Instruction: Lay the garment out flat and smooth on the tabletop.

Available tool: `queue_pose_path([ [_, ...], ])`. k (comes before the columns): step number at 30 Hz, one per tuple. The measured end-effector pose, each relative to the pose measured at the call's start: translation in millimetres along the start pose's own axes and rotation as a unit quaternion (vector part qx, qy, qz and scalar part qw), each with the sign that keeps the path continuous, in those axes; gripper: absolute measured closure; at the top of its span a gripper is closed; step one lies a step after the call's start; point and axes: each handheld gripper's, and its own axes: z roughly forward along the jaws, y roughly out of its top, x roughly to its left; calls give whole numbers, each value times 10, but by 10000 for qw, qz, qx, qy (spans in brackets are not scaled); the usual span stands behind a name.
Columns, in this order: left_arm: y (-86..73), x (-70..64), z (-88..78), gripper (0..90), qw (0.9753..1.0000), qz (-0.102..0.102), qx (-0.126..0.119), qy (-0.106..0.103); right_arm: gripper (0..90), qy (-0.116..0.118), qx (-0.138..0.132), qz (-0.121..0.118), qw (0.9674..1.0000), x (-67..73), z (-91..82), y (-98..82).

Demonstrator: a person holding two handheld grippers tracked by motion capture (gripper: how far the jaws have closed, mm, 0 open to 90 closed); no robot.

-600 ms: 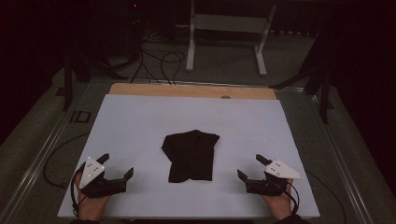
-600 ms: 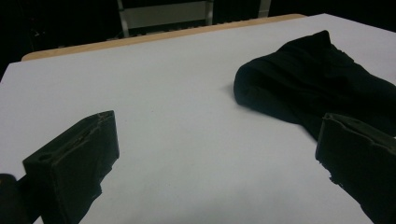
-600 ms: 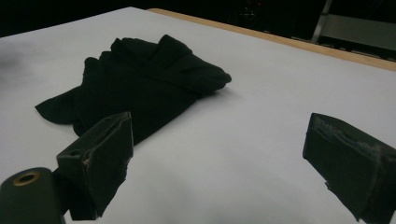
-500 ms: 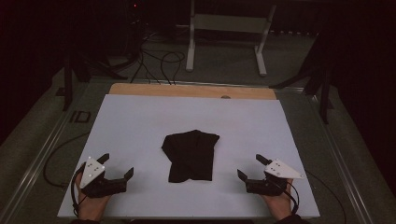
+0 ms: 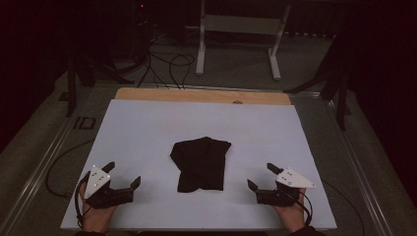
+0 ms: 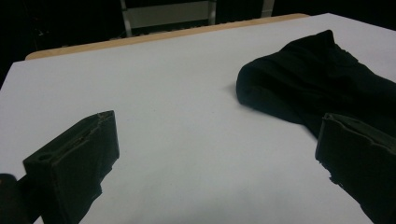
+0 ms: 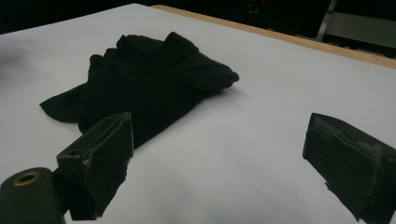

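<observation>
A crumpled black cloth (image 5: 201, 163) lies in the middle of the white table top (image 5: 147, 128). My left gripper (image 5: 122, 174) rests near the front left edge, jaws wide apart and nothing between them; its fingers frame bare white surface, with the black cloth (image 6: 322, 79) ahead to the right in the left gripper view. My right gripper (image 5: 260, 176) rests near the front right edge, also open and holding nothing. In the right gripper view the black cloth (image 7: 149, 84) lies ahead to the left, apart from the jaws.
A wooden strip (image 5: 201, 96) runs along the table's far edge. Beyond it stand a metal frame (image 5: 241, 39) and loose cables (image 5: 162, 64) on the dark floor. A metal rail (image 5: 44, 162) borders the table at the left.
</observation>
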Motion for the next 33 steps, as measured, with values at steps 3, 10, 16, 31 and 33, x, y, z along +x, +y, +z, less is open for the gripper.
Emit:
queue_pose_path([
  [3, 1, -8, 15, 0, 10000, 26, 12, -19, 84, 32, 41, -8, 10000, 23, 18, -2],
  [10, -10, -17, 8, 0, 10000, 34, 18, -17, 85, 68, 98, -11, 9999, 74, 55, 13],
  [16, -22, -7, 27, 0, 10000, -29, 30, 5, 85, 178, 163, -24, 9997, 169, 108, 40],
  [31, -35, 5, 19, 0, 9999, -96, 18, 60, 88, 446, 483, -150, 9977, 390, 442, 246],
  [33, -39, 2, 25, 0, 9999, -105, 15, 61, 89, 505, 512, -179, 9973, 411, 505, 275],
])
